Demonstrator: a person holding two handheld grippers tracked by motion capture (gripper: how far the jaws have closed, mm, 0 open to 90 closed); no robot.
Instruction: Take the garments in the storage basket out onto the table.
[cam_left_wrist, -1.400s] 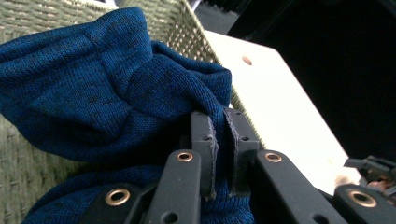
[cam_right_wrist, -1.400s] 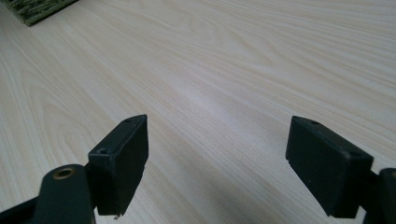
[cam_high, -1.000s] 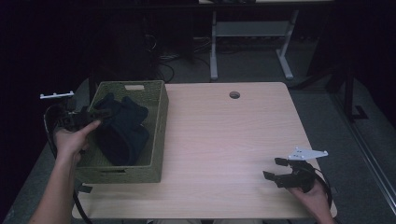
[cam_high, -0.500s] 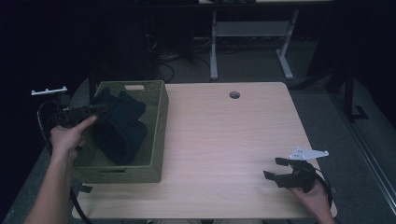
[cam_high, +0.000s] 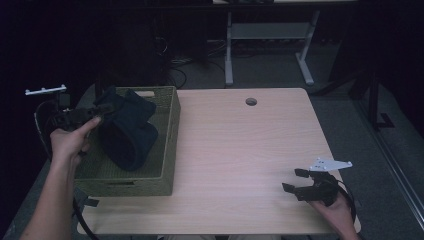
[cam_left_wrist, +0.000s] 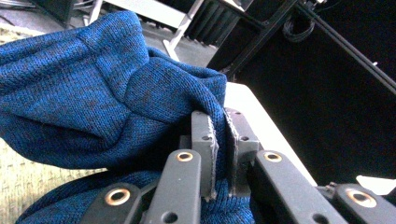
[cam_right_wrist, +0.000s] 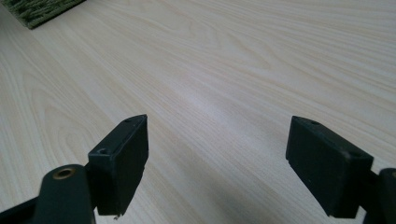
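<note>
Here the table (cam_high: 240, 145) lies mostly bare, its light wood open from the cable hole (cam_high: 251, 101) near the far edge down to the near right corner, so there is room beside the basket for anything taken out of it. The woven green basket (cam_high: 167, 145) sits at the table's left end, and the dark blue knitted garment (cam_high: 127, 132) is partly inside it, one end raised above the rim at the far left corner while the bulk sags into the basket; judging by that, the cloth is being drawn out by a fold rather than scooped whole. The left tongs (cam_high: 95, 111) are clamped on a pinch of that knit, seen close in the left gripper view as the two pads (cam_left_wrist: 204, 140) nearly meeting with fabric between them. The left forearm reaches up along the basket's outer side, hand level with its rim. The right tongs (cam_high: 295, 181) rest low over the near right corner, spread wide and holding nothing, the wrist relaxed, seemingly waiting
</note>
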